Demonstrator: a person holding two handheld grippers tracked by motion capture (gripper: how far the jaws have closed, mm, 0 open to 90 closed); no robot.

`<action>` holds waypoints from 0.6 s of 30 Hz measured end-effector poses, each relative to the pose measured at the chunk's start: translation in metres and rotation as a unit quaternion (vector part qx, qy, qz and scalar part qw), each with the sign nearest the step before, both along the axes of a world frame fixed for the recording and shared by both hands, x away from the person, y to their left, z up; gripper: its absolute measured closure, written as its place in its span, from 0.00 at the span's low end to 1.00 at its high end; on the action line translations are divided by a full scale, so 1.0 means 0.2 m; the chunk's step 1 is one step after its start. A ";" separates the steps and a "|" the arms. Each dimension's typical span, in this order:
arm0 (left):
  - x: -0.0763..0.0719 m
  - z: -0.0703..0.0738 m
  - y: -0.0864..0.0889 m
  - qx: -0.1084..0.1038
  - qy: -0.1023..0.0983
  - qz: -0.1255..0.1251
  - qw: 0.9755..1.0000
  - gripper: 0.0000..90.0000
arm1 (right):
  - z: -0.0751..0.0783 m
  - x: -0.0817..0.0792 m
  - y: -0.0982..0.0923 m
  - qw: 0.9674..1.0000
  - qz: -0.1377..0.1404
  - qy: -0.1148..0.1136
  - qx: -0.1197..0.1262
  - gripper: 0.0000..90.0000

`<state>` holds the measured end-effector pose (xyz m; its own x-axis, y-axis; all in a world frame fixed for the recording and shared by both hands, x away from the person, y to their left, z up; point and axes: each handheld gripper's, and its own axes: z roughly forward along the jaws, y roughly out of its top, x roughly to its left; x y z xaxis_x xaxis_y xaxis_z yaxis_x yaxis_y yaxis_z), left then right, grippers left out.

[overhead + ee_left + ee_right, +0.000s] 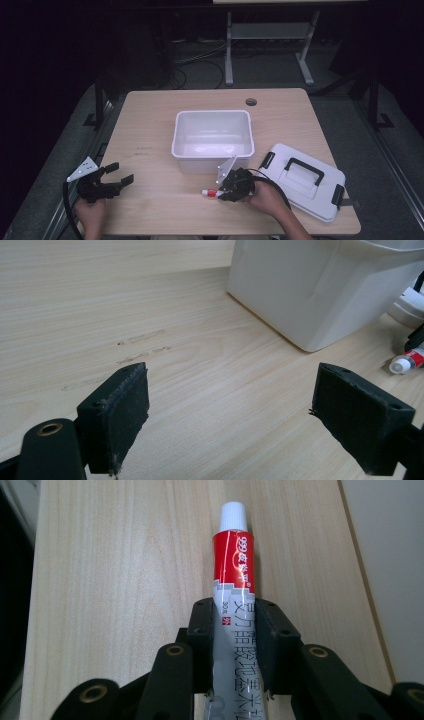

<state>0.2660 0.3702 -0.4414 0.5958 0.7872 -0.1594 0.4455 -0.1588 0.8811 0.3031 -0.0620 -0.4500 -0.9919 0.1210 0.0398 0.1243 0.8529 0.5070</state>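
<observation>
Clamped on a small tube (233,585) at lower centre of the high view, the right tool (231,189) pinches its grey midsection. Soft, light and crushable, it wants a gentle hold. Readable print: "999", "30g". Left tool (118,180), lower left, gapes over bare bench (150,210).

Overhead light bright on table (150,125); surroundings near black. Glare inside white bin (212,135). Soft shadows. High view slightly soft; gripper views sharp, near jaws slightly blurred.
</observation>
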 end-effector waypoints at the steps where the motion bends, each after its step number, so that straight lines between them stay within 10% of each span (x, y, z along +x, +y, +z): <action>1: 0.00 0.00 0.00 0.000 0.000 0.000 1.000 0.16 | 0.00 0.00 0.00 1.000 0.003 0.000 0.000 0.79; 18: -0.01 0.00 0.00 0.000 -0.002 0.003 1.000 0.16 | 0.14 -0.03 0.02 0.999 0.037 0.017 0.014 0.79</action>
